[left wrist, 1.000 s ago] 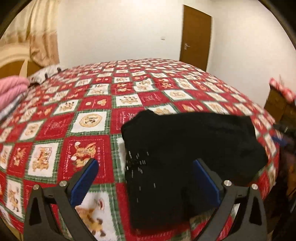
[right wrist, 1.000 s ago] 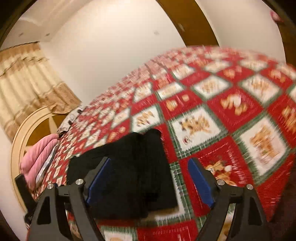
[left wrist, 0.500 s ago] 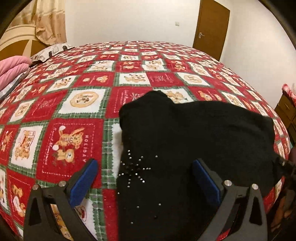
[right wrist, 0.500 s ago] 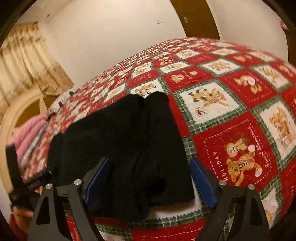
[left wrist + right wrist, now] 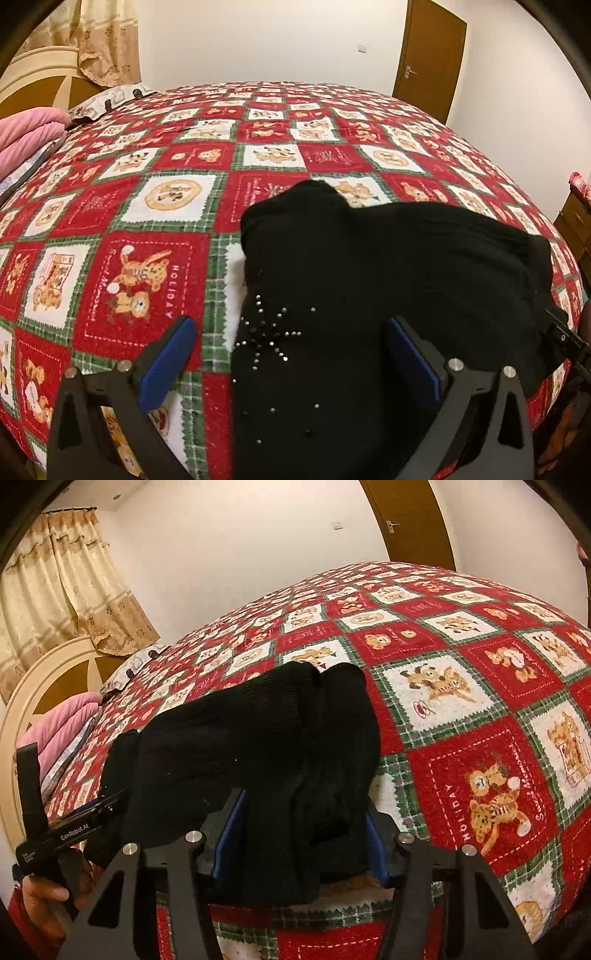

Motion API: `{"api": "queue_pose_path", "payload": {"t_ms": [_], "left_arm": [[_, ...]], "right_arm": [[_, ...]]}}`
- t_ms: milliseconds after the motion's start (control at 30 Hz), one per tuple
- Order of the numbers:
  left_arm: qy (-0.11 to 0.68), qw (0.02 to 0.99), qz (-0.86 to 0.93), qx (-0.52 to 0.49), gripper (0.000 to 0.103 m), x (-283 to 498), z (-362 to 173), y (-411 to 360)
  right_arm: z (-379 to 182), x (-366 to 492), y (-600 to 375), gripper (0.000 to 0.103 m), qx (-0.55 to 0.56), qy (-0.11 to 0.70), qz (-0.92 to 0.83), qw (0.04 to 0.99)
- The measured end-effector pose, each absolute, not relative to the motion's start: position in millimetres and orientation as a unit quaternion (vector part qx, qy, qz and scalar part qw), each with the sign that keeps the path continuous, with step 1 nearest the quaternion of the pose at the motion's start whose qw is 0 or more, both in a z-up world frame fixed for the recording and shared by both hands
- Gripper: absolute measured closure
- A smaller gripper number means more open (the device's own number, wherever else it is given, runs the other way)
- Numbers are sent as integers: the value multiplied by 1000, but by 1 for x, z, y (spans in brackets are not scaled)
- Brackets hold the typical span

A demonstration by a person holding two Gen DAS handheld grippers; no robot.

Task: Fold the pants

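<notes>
Bedspread carries black pants; right fingers pinch their edge, while spread left fingers straddle the studded corner, seemingly to fold.

Black pants carry small silver studs. The bedspread is a red, white and green check with bear and cat pictures. Blue pads line black tongs.
</notes>
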State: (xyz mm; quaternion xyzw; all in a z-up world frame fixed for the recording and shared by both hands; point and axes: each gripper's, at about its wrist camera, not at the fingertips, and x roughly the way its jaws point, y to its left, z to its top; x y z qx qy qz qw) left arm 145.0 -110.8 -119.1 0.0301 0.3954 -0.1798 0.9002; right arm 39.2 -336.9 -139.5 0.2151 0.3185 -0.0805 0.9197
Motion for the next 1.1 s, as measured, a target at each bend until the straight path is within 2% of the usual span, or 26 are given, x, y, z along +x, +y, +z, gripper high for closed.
{"api": "queue_pose_path", "payload": {"t_ms": [167, 233, 267, 333, 433, 600, 767, 833, 900, 933, 1000, 1100], "left_arm": [[395, 901, -178, 31, 0, 144, -119, -111], [401, 895, -198, 14, 11, 140, -112, -109], [403, 888, -222, 0, 21, 138, -110, -109], [404, 883, -239, -2, 21, 134, -108, -114], [404, 884, -235, 23, 15, 134, -113, -123], [413, 879, -240, -15, 10, 137, -115, -116], [417, 877, -238, -17, 11, 134, -116, -117], [421, 878, -228, -19, 22, 134, -115, -117], [423, 879, -220, -19, 43, 133, -112, -115], [425, 878, -218, -31, 63, 135, -111, -112], [433, 872, -220, -56, 72, 138, -111, -106], [432, 873, -218, -65, 78, 138, -110, -104]], "right_arm": [[-141, 39, -334, 44, 202, 315, -85, 924], [-141, 39, -335, 44, 203, 314, -84, 923], [-141, 39, -336, 44, 208, 314, -82, 923], [-142, 39, -338, 44, 213, 313, -81, 922], [-142, 39, -338, 44, 215, 314, -80, 921], [-142, 39, -338, 44, 217, 312, -81, 922], [-142, 39, -339, 44, 218, 312, -81, 921], [-142, 39, -339, 44, 218, 312, -80, 921], [-142, 39, -339, 44, 218, 312, -80, 921], [-142, 39, -339, 44, 217, 312, -81, 921], [-142, 38, -338, 44, 215, 311, -84, 922], [-139, 39, -328, 45, 186, 308, -102, 927]]}}
